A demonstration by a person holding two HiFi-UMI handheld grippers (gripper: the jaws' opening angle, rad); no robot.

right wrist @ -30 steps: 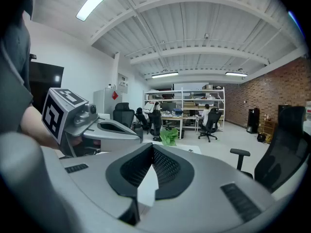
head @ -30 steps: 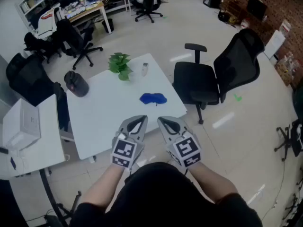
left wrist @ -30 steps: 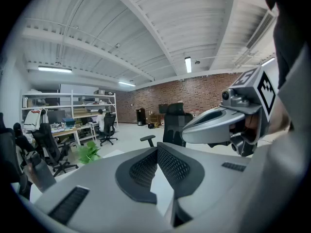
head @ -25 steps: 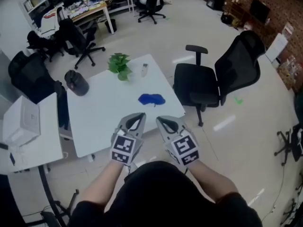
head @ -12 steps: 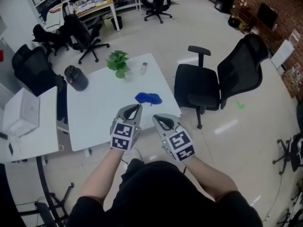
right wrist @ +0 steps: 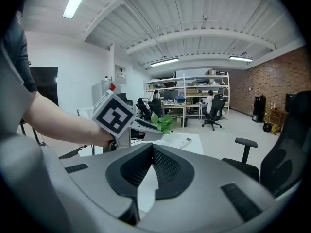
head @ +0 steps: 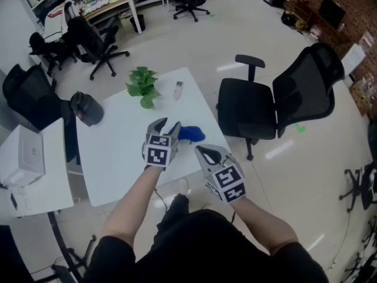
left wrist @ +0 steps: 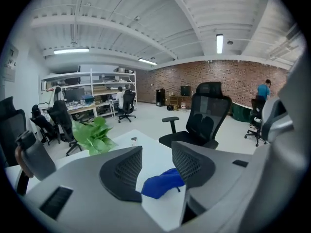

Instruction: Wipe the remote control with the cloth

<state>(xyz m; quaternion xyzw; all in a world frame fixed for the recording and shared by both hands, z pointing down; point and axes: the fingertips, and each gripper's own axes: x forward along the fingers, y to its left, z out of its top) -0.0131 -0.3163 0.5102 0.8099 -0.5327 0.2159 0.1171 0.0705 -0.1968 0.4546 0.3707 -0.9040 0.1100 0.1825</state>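
No wiping yet. Just opening the left hand-held gripper (head: 167,124): jaws apart, blue cloth (head: 192,133) mid frame just ahead, not gripped. Closed tight and empty: right hand-held gripper (head: 204,151). Untouched on the surface (head: 118,146), upper middle: remote control (head: 178,89). To do: grab cloth, wipe.

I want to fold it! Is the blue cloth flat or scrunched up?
Scrunched up: the blue cloth lies in a lumpy heap on the table.

We look steeply down from head height onto the white table (head: 118,140). Our 2 gripper views ride low behind their own jaws, facing almost level across it. All 3 share the plant (head: 141,84); the head and left gripper views also share the blue cloth (head: 191,133).
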